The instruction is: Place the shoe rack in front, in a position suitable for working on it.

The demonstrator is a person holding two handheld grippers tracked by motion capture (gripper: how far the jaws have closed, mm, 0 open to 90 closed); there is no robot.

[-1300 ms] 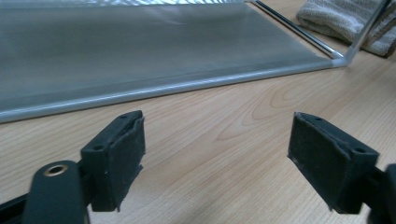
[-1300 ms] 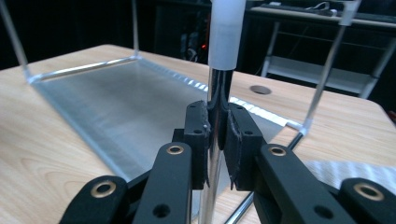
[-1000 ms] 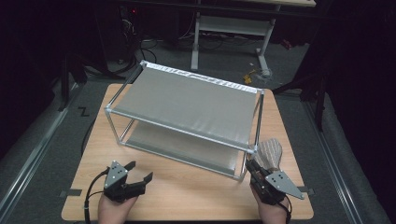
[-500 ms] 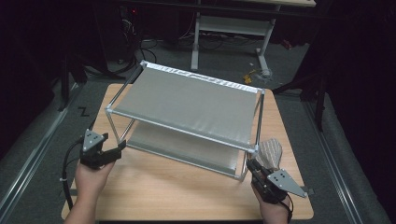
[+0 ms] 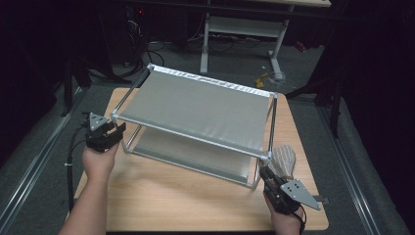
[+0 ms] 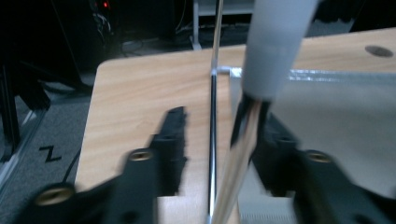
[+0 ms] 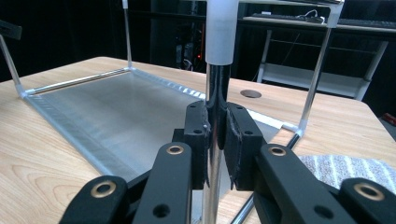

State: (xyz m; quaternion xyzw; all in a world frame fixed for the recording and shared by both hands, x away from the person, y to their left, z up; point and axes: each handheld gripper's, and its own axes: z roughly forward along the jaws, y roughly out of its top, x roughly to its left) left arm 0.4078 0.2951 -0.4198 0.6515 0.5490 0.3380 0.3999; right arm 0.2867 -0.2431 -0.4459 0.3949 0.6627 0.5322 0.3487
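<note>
A two-tier metal rack [image 5: 195, 105] stands slightly skewed on a wooden table [image 5: 161, 196], a person's two handheld grippers working its near corners. The right gripper [image 5: 268, 177] is clamped shut on the rack's near right upright [image 7: 214, 140], its pads pressed against the chromed tube just below a white plastic corner sleeve [image 7: 221, 32]. The left gripper [image 5: 113, 131] has just been closing around the near left upright [image 6: 243, 154]; the tube sits between its blurred jaws in the left gripper view, one jaw seemingly against it, the other showing a gap, so a firm hold there looks not yet made. Judging by this, one corner is secured and the second is being taken; lifting or shifting the rack looks to be what remains.

A striped grey cloth [image 5: 283, 159] lies on the table just beside the right gripper, touching or nearly touching the rack's foot there, and could catch if the frame slides that way. A round hole [image 7: 251, 93] pierces the tabletop beyond the lower shelf. Behind the table, a white desk frame [image 5: 242, 27], a tangle of cables [image 5: 142, 34] and a small yellow scrap [image 5: 263, 78] on the dark floor stand well apart from the work. The table's free surface lies mostly toward the person.
</note>
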